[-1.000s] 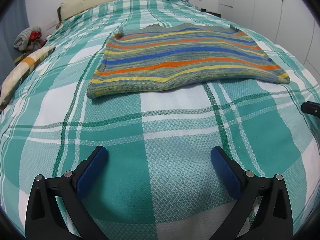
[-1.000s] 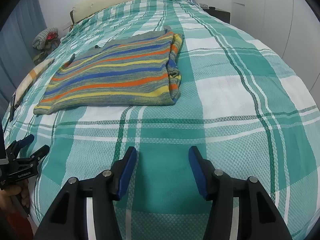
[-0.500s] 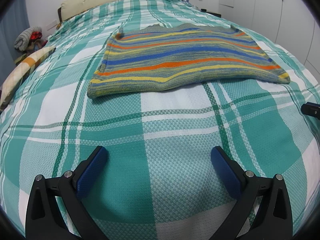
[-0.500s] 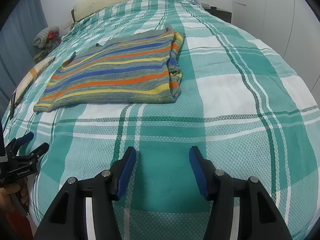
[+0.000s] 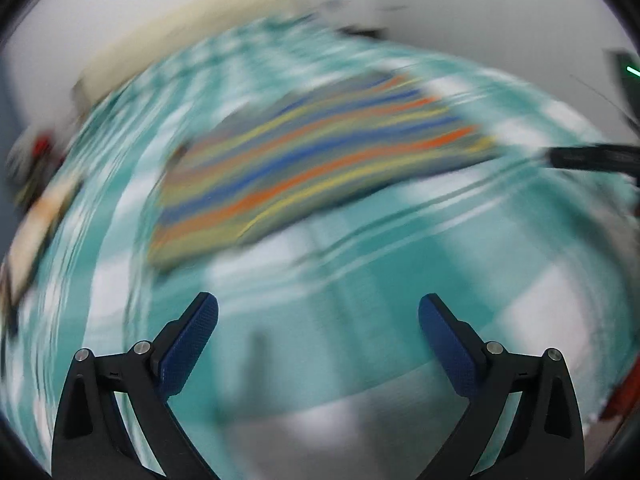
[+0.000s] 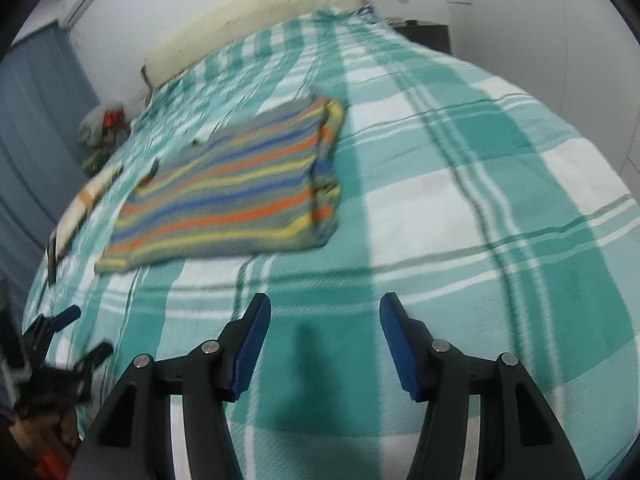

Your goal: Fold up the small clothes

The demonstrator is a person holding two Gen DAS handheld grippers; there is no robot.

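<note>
Home bedroom: checked bedspread (image 6: pixel 460 184), cream headboard (image 6: pixel 248 24), curtain (image 6: pixel 36 112).

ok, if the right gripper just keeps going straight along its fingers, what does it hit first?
Most likely bare bedspread. The right gripper is open, empty and tilted down at the checked cover, with the striped sweater further on and off to the left. Depth is hard to judge through the fisheye.

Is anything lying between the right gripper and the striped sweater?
Nothing: the right wrist view shows only bare plaid bedspread between the open right gripper and the striped sweater.
</note>
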